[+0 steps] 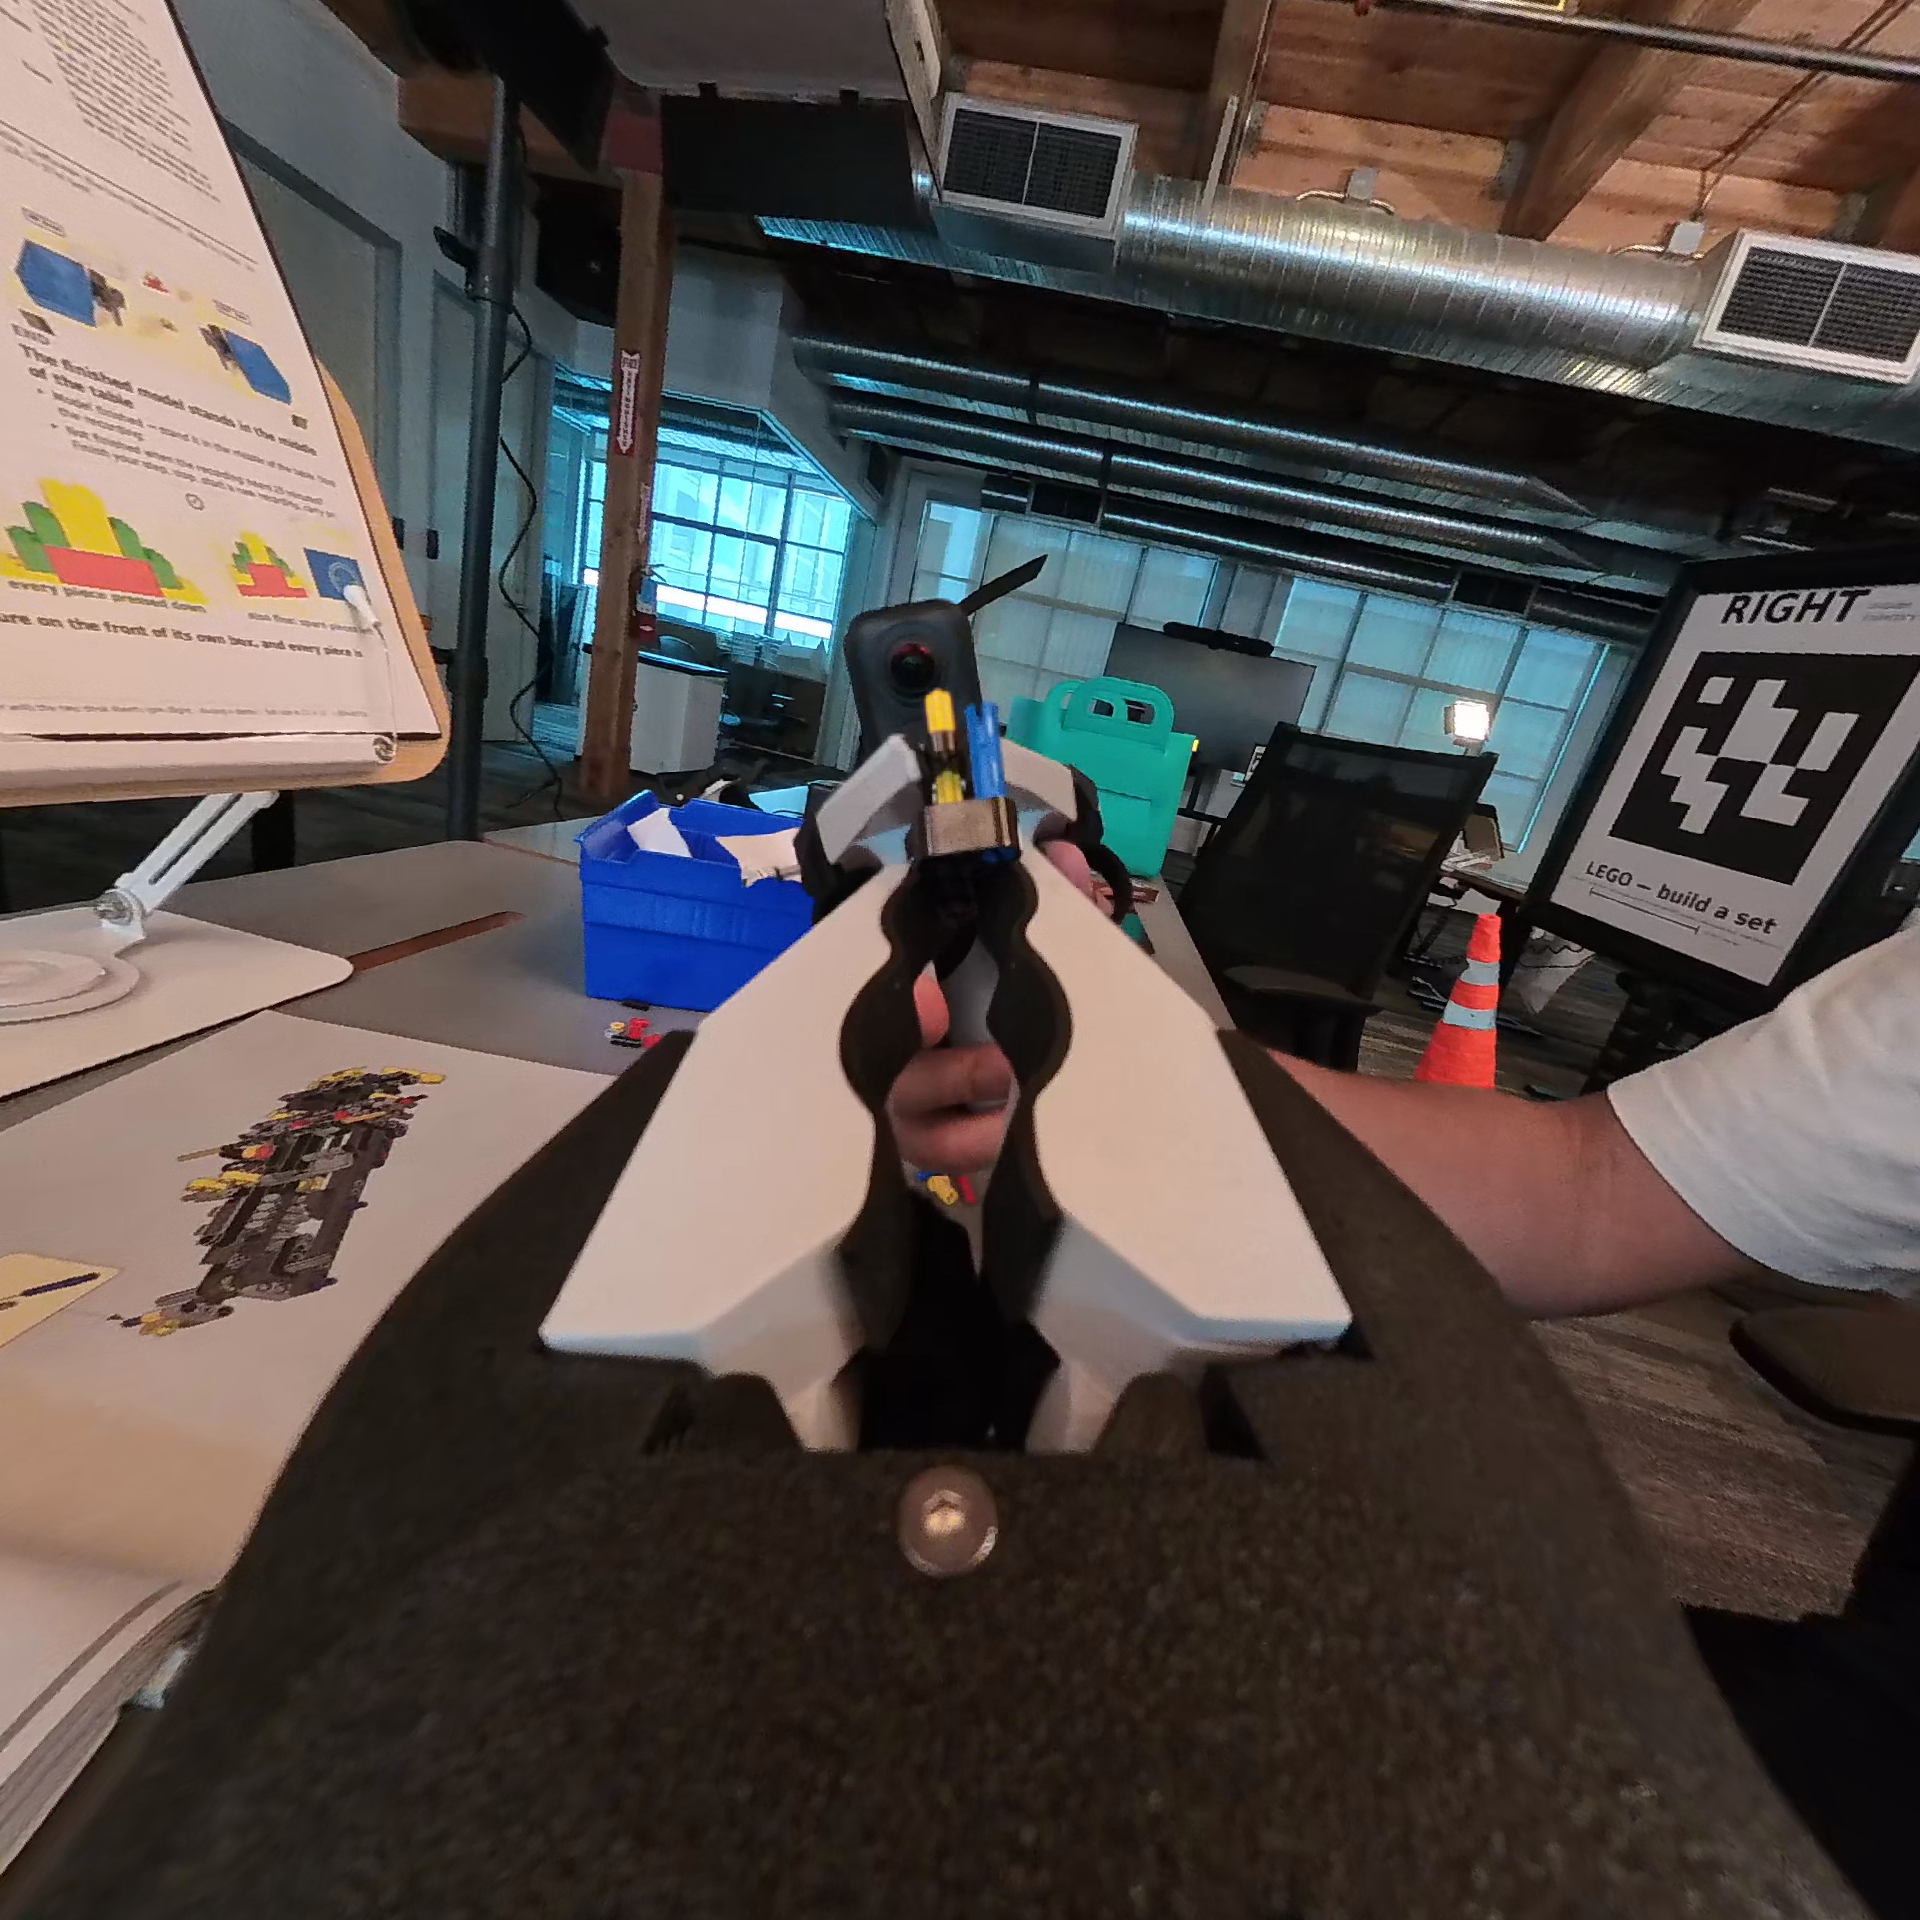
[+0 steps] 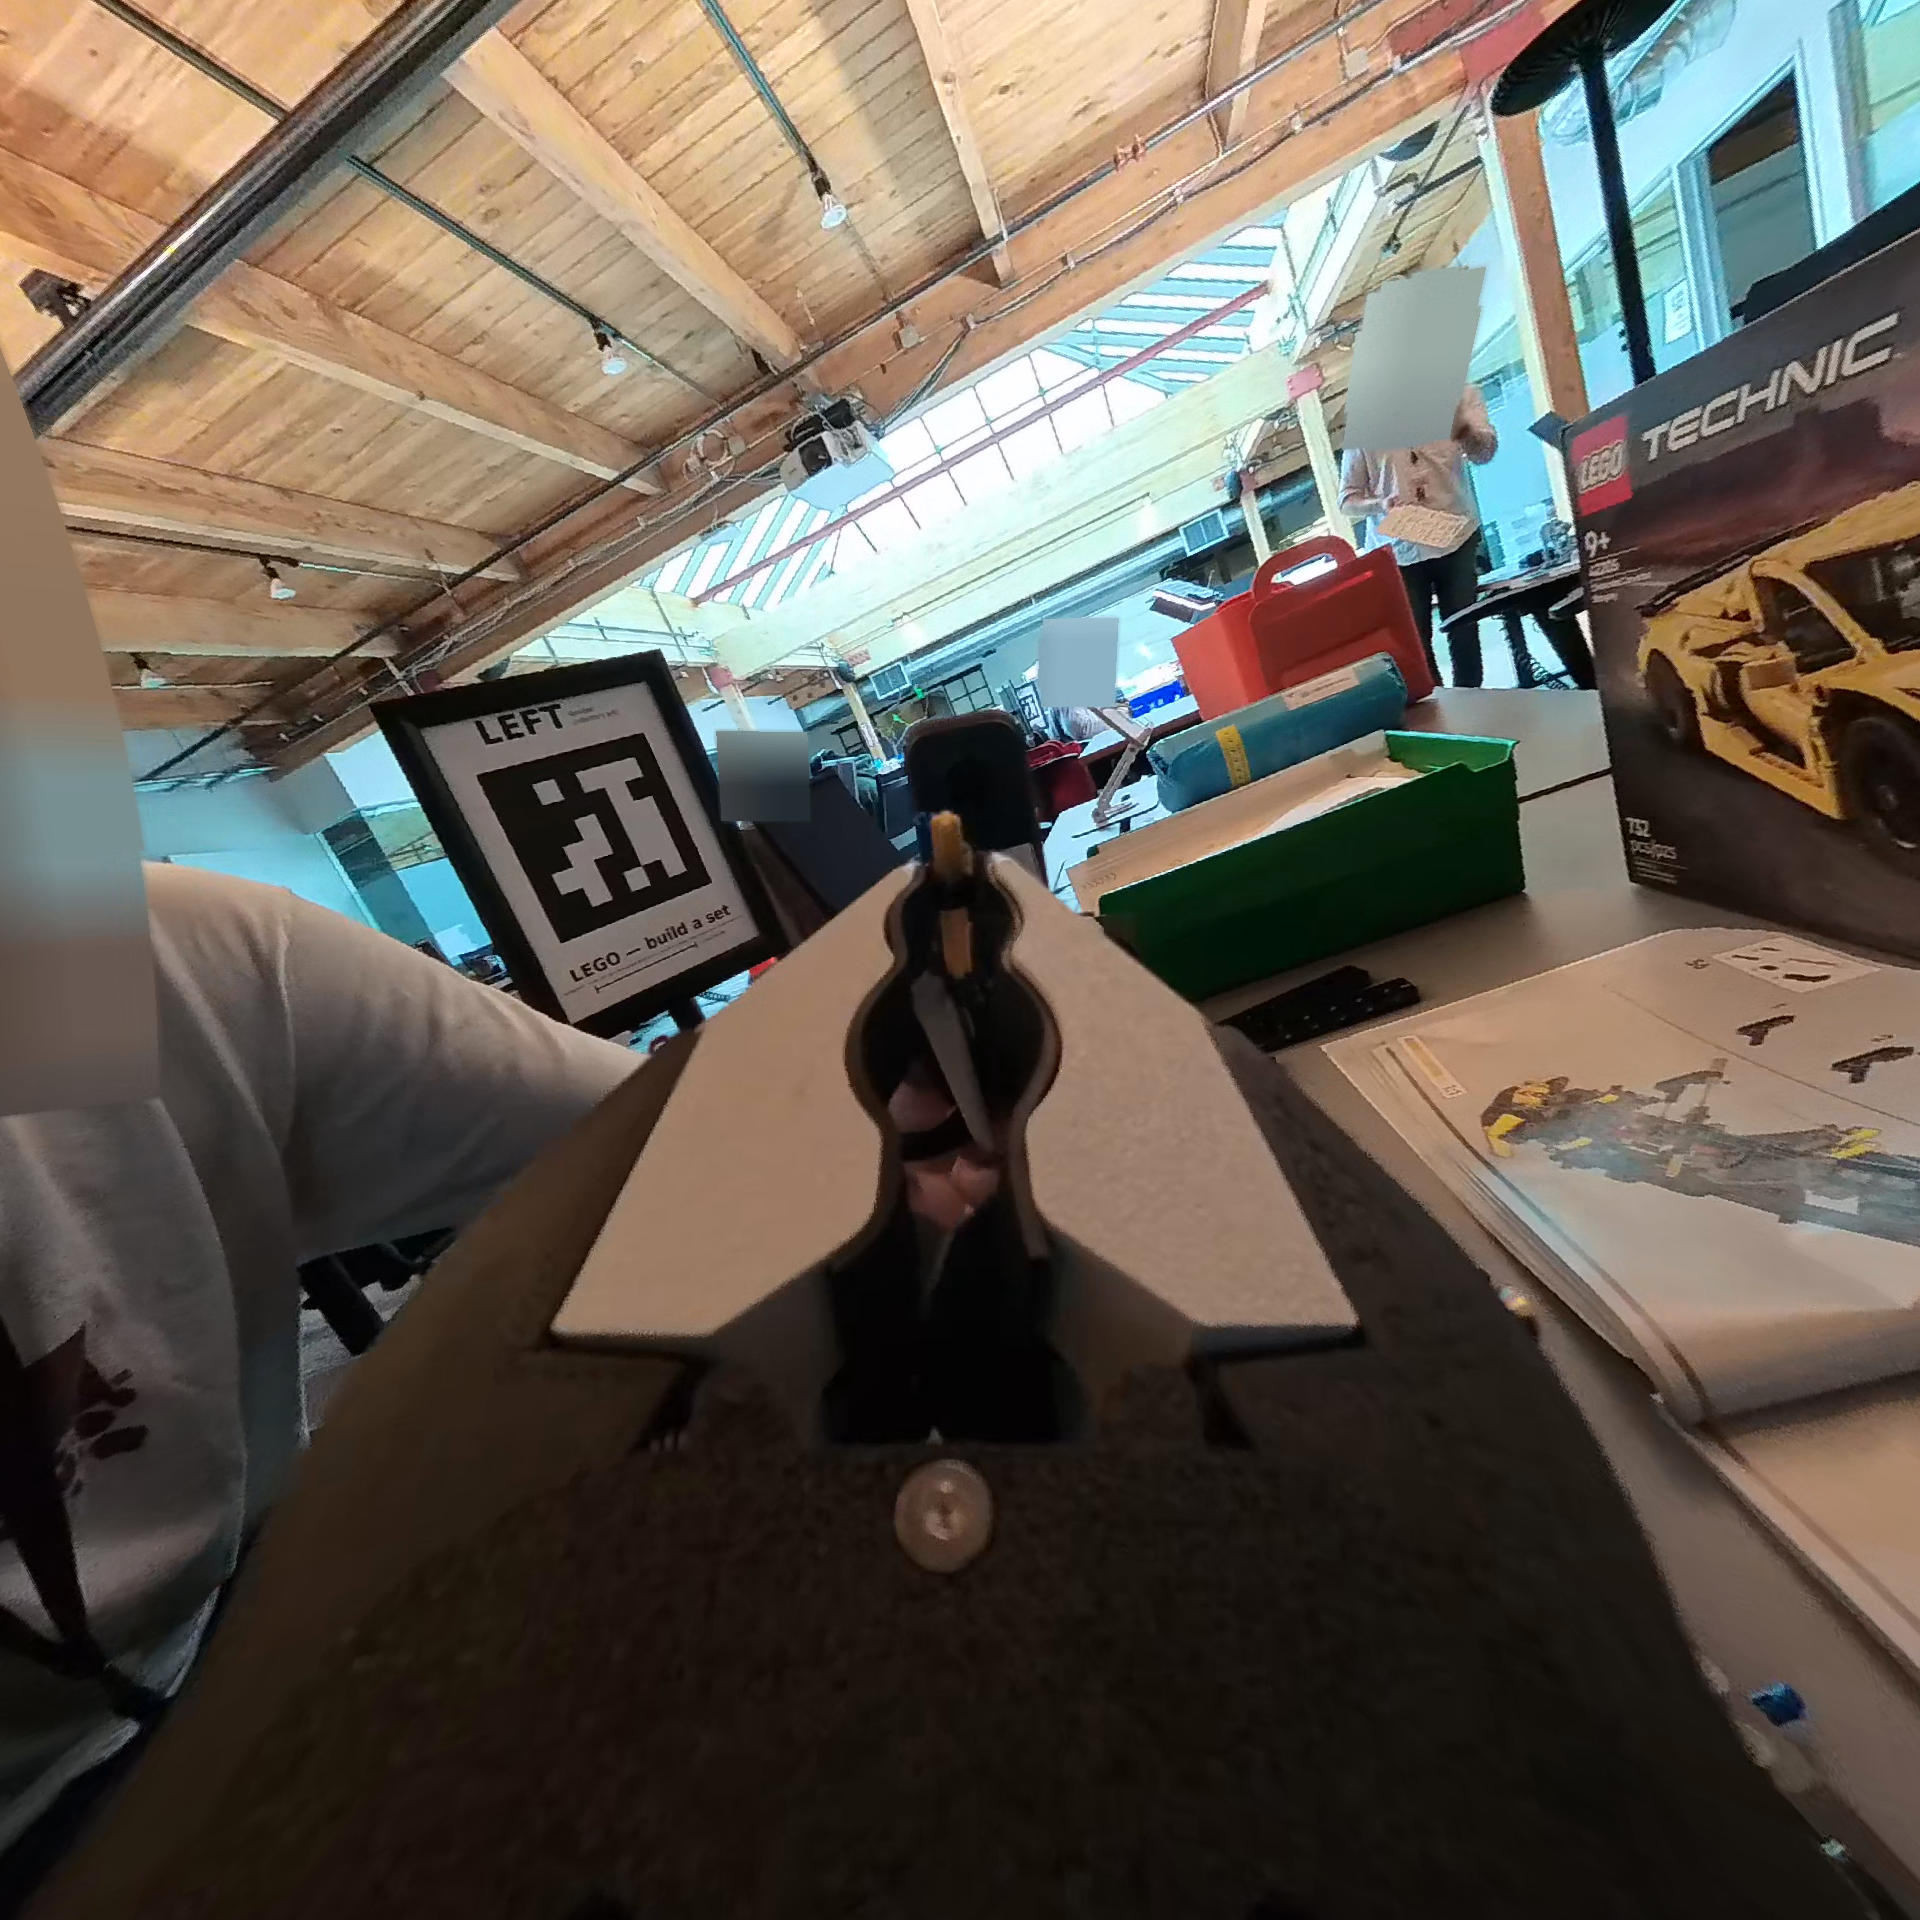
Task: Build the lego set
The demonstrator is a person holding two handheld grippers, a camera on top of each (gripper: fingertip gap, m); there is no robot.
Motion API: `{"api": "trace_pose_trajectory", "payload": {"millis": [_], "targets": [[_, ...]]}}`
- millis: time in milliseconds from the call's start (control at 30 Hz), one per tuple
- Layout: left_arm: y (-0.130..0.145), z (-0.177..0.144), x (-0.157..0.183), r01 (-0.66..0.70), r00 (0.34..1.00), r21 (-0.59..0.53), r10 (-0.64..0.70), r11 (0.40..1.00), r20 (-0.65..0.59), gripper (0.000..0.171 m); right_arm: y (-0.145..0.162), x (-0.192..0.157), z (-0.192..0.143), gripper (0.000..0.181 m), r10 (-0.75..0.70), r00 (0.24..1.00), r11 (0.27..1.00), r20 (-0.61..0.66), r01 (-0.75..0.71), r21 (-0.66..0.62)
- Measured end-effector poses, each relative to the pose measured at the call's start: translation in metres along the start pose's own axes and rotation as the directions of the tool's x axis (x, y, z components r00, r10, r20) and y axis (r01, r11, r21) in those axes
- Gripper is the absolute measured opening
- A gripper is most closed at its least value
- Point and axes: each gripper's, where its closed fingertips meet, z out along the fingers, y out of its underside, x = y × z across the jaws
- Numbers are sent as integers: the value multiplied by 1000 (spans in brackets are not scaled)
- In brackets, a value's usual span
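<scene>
My left gripper (image 1: 961, 868) is shut on a small lego assembly (image 1: 966, 821): a grey connector with a yellow pin and a blue pin sticking up. It is held up in the air above the table. My right gripper (image 1: 961, 800) faces it tip to tip, with its grey fingers (image 1: 878, 795) on both sides of the same assembly. In the right wrist view my right gripper (image 2: 951, 873) is closed on the yellow pin (image 2: 948, 840), with the left gripper's dark body (image 2: 961, 774) right behind it. A hand shows through the gap between the fingers.
A blue bin (image 1: 675, 914) holds white bags, with loose pieces (image 1: 634, 1032) in front of it. The open instruction booklet (image 1: 260, 1195) lies on the table (image 1: 468, 966). In the right wrist view are a green bin (image 2: 1320, 883), the set's box (image 2: 1766, 644), black pieces (image 2: 1320, 1008) and the booklet (image 2: 1662, 1143). My left and right fingertips are right by each other.
</scene>
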Motion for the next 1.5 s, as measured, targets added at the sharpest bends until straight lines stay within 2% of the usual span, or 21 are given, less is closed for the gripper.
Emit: {"api": "trace_pose_trajectory", "payload": {"millis": [100, 200, 333, 400, 433, 467, 500, 567, 633, 733, 800, 833, 1033, 1100, 1167, 1200, 1333, 1433, 1500], "targets": [[-3, -1, -1, -4, 1000, 12, 4, 1000, 5, 5, 9, 1, 5, 8, 9, 1000, 1000, 2, -9, -26], [-8, -1, 4, -20, 1000, 27, 20, 999, -9, 5, 5, -4, 8, 8, 39, 999, 999, 37, -39, 2], [-9, -1, 1, 21, 1000, 37, -20, 999, -19, 5, 3, -1, 9, 7, 46, 999, 999, 23, -47, 21], [-9, -2, -3, 58, 998, 39, -57, 998, -17, 5, 1, 1, 8, 12, -72, 997, 997, -33, 71, -10], [-10, -4, -7, 85, 996, 50, -85, 995, -7, 5, 0, 1, 7, 24, -171, 982, 985, -82, 167, -43], [-10, -5, -12, 118, 993, 54, -118, 992, 0, 5, -1, 4, 4, 29, -298, 943, 953, -149, 285, -108], [-8, -5, -17, 153, 988, 46, -154, 987, 12, 5, -1, 8, -1, 30, -440, 872, 894, -212, 405, -191], [-2, -6, -26, 213, 976, 34, -214, 976, 34, 5, 0, 14, -8, 28, -667, 685, 738, -292, 554, -386], [4, -5, -30, 231, 972, 11, -231, 973, 48, 5, 5, 20, -9, 30, -807, 509, 582, -299, 601, -548], [8, -4, -32, 208, 976, -19, -206, 978, 77, 5, 18, 28, -5, 28, -927, 299, 368, -225, 618, -695], [15, -4, -36, 198, 976, -51, -192, 979, 107, 5, 23, 40, -8, 29, -964, 186, 263, -188, 591, -763], [18, -3, -37, 195, 975, -61, -187, 979, 116, 5, 25, 44, -9, 29, -971, 159, 236, -176, 575, -783], [24, -2, -40, 164, 979, -102, -149, 981, 140, 5, 26, 53, -13, 23, -981, 112, 193, -157, 529, -827], [26, -3, -40, 140, 984, -134, -122, 981, 131, 7, 26, 54, -15, 23, -991, 67, 132, -113, 524, -841], [25, -4, -39, 109, 990, -159, -92, 981, 111, 15, 25, 56, -20, 22, -998, 16, 62, -63, 512, -857], [25, -5, -40, 102, 990, -168, -83, 981, 112, 15, 25, 57, -23, 22, -999, 11, 39, -39, 504, -863], [29, -4, -38, 47, 992, -190, -23, 981, 123, 12, 28, 55, -27, 22, -999, 40, 33, -15, 524, -851], [29, -5, -41, 48, 990, -179, -23, 983, 140, 11, 29, 57, -25, 22, -992, 92, 120, -85, 505, -855], [28, -5, -42, 76, 989, -157, -54, 985, 141, 11, 28, 57, -23, 23, -991, 88, 133, -102, 499, -856]]}}
